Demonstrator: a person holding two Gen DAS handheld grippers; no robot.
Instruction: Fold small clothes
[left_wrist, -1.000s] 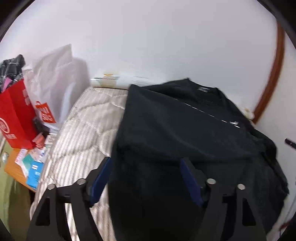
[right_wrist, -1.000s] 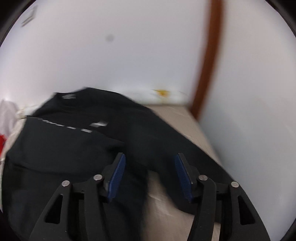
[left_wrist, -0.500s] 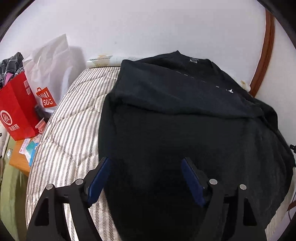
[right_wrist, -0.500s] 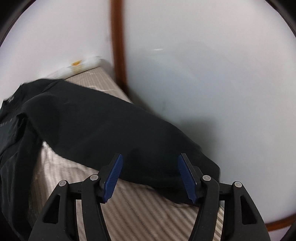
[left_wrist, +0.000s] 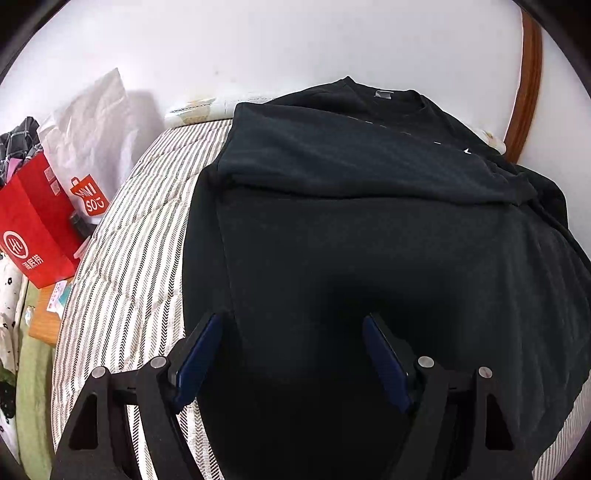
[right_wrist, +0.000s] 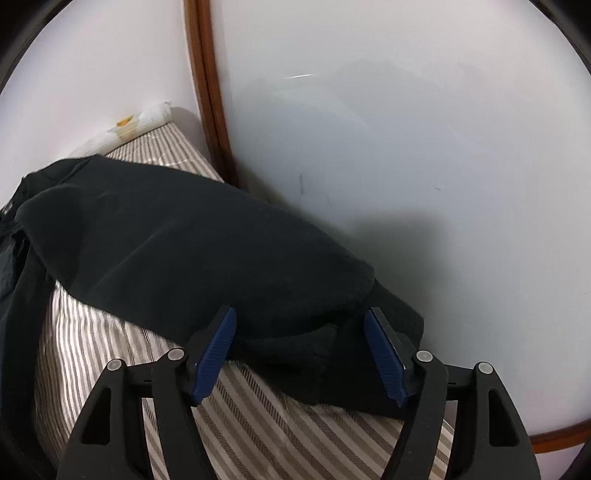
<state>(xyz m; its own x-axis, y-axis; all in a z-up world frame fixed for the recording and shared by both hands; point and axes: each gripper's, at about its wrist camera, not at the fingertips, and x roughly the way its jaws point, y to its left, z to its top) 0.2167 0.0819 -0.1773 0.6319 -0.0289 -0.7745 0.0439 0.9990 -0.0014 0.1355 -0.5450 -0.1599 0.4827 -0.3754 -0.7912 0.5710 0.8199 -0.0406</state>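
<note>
Shirt (left_wrist: 369, 240) between spread fingers (left_wrist: 199, 354)

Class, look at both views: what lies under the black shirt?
The black shirt lies on a striped mattress, which shows beside it and under its sleeve. Whatever else lies beneath the cloth is covered.

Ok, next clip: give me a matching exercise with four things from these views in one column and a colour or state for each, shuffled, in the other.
Things:
1. sweatshirt
2. mattress cover
3. left gripper
4. paper bag

Colour or state:
A. red
B. open, above dark cloth
C. black, one sleeve folded across the chest
D. striped

Pairs: 1-C, 2-D, 3-B, 4-A
</note>
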